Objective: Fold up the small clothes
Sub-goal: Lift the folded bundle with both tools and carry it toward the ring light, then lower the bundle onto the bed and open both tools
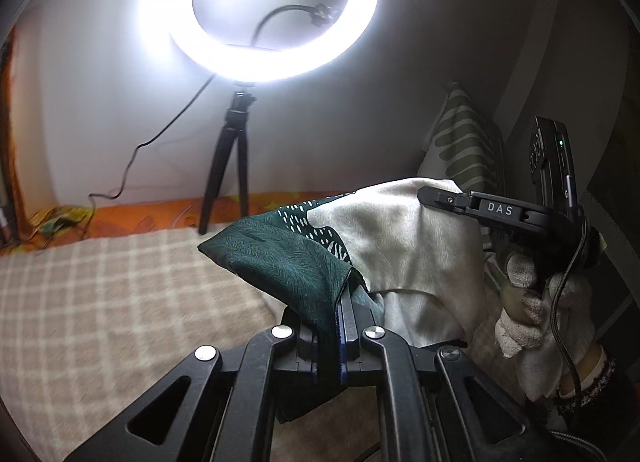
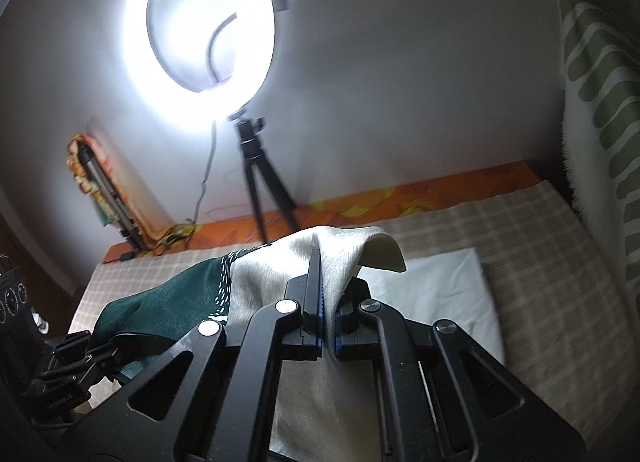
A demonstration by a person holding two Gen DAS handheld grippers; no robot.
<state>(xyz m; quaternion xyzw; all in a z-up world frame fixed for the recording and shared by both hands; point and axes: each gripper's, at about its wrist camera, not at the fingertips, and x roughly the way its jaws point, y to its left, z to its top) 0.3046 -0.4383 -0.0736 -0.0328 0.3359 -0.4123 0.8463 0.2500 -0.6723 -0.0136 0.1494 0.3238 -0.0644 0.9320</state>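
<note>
A small cloth, dark green at one end point(image 1: 280, 258) and cream at the other point(image 1: 400, 246), hangs lifted between both grippers above the bed. My left gripper point(image 1: 344, 302) is shut on the green corner. My right gripper point(image 2: 326, 282) is shut on the cream edge point(image 2: 276, 274), which flops over its fingers. In the left wrist view the right gripper point(image 1: 428, 194) shows at the right, held by a gloved hand point(image 1: 524, 302). In the right wrist view the left gripper's body point(image 2: 72, 362) shows at lower left.
A checked beige blanket point(image 1: 100, 302) covers the bed. A lit ring light on a black tripod point(image 1: 232, 166) stands at the far edge by the wall. A white folded cloth point(image 2: 440, 290) lies on the blanket. A green-striped pillow point(image 2: 600, 122) leans at the right.
</note>
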